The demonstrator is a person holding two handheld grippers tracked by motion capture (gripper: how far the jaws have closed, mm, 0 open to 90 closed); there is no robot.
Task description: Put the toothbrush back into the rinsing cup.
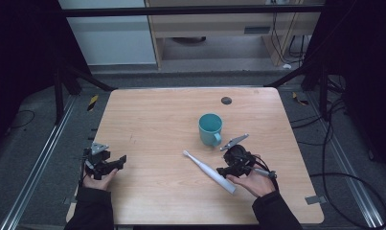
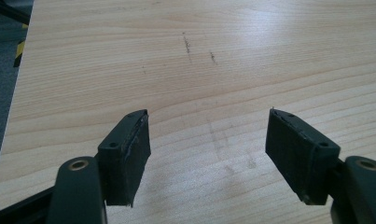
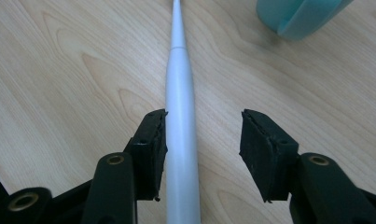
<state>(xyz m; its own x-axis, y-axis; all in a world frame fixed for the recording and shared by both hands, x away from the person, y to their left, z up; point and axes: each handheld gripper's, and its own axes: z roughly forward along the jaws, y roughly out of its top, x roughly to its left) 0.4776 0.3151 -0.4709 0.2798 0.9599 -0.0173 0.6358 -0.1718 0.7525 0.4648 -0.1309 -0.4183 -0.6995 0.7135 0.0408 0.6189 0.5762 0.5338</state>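
right gripper (image 3: pixel 202 140) astride toothbrush (image 3: pixel 180 140), unclamped

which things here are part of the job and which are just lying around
In the job: toothbrush, lying on the table between the right gripper's jaws, which don't yet clamp it; teal mug, standing upright just beyond it.

Lying about: left gripper, open over bare table; dark round spot near the table's far edge.
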